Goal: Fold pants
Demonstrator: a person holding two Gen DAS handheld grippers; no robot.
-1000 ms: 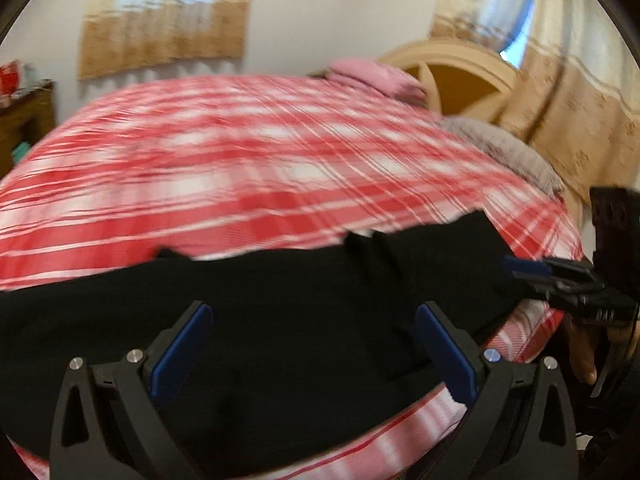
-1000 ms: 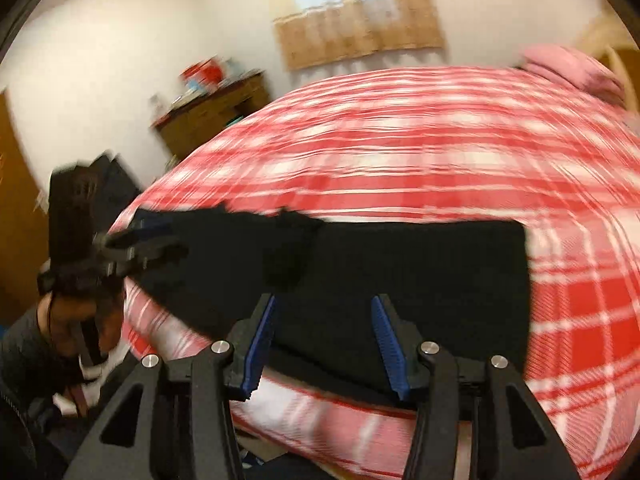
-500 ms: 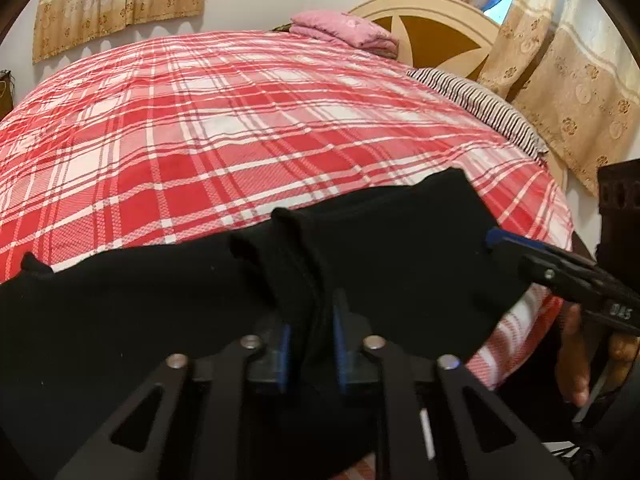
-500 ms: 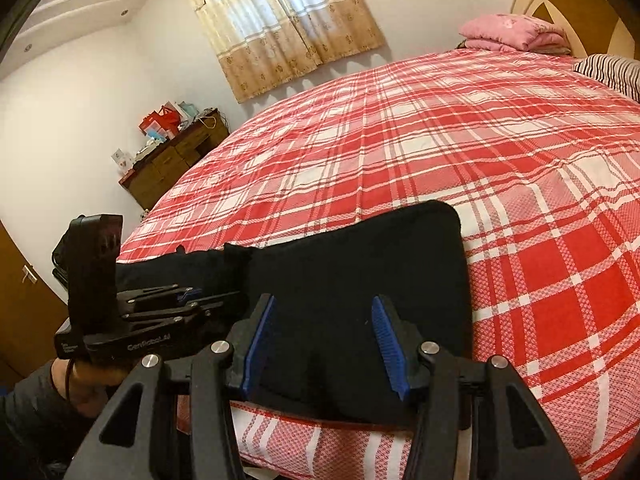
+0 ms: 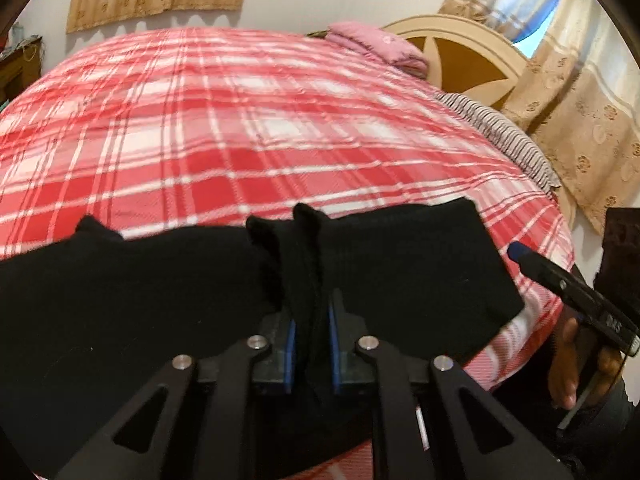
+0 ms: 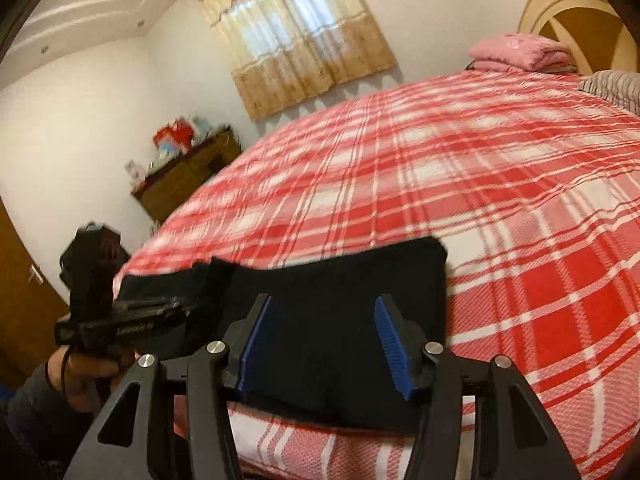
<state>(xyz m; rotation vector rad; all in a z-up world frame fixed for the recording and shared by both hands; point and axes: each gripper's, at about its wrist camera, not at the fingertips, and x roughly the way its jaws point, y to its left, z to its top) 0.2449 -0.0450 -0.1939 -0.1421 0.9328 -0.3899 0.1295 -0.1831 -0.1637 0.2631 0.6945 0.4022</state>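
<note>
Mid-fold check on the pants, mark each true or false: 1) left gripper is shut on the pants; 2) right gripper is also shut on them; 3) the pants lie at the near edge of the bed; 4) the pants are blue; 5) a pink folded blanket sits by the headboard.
1) True: the left gripper pinches a raised fold of the black pants.
2) False: the right gripper is open, its fingers spread above the cloth.
3) True: they lie along the near edge of the plaid bedspread.
4) False: black.
5) True: the pink folded blanket lies beside the headboard.

One pants [image 5: 400,280] (two grippers)
</note>
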